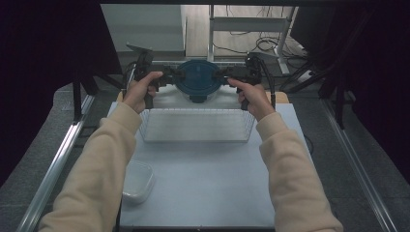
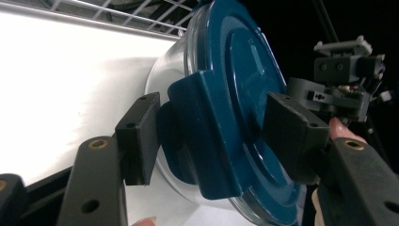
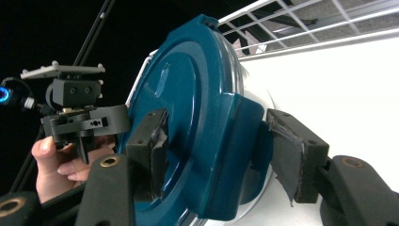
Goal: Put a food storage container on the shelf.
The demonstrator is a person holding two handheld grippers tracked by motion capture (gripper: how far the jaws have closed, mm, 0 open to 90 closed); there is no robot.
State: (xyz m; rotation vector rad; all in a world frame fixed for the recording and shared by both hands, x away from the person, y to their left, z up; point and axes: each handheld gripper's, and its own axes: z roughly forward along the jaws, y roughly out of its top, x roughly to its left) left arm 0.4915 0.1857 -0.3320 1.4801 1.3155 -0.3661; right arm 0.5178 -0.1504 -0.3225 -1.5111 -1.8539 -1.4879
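Observation:
A round clear container with a dark blue lid (image 1: 196, 77) sits at the far edge of the white table, behind the wire basket. My left gripper (image 1: 176, 75) reaches it from the left and my right gripper (image 1: 217, 75) from the right. In the left gripper view, my left gripper (image 2: 214, 127) has its jaws shut across a blue lid clip (image 2: 202, 141), one pad under the clip and one on the lid top. In the right gripper view, my right gripper (image 3: 221, 155) straddles the opposite clip (image 3: 230, 155); its outer pad (image 3: 294, 160) stands a sliver off it.
A white wire basket (image 1: 193, 140) stands just in front of the container, mid-table. A clear plastic box (image 1: 138, 180) lies at the near left of the white table top (image 1: 208, 188). Metal rails run along both table sides, and cables and a frame lie beyond the far edge.

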